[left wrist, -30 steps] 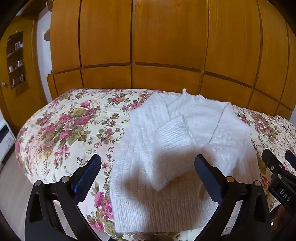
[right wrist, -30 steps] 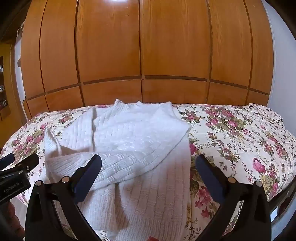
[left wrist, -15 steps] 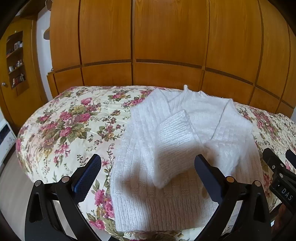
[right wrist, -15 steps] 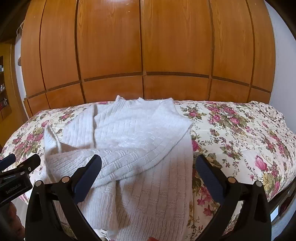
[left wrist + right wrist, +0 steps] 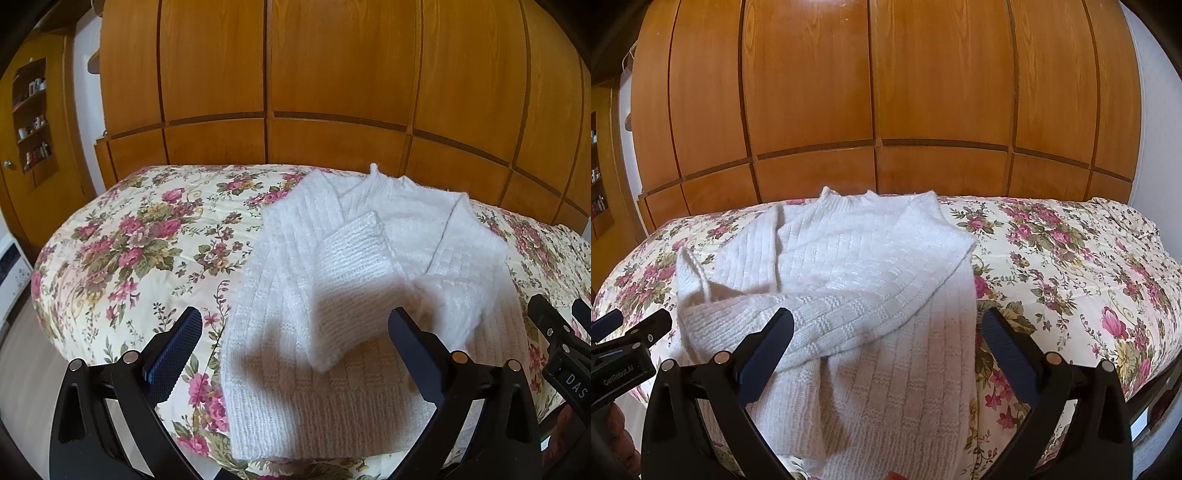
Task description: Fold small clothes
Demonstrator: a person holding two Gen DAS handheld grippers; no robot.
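A white sweater (image 5: pixel 369 295) is lying on the floral bedspread (image 5: pixel 140 251), sleeves folded across its front; the left gripper (image 5: pixel 291 347) is hovering wide apart above its hem

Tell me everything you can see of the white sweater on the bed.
The white sweater is a ribbed, fuzzy knit lying flat on the floral bedspread, collar toward the wooden wardrobe, hem at the near edge. Both sleeves are folded across the chest, one cuff on top. Neither the left tongs nor the right tongs grip it; both are open near the hem.
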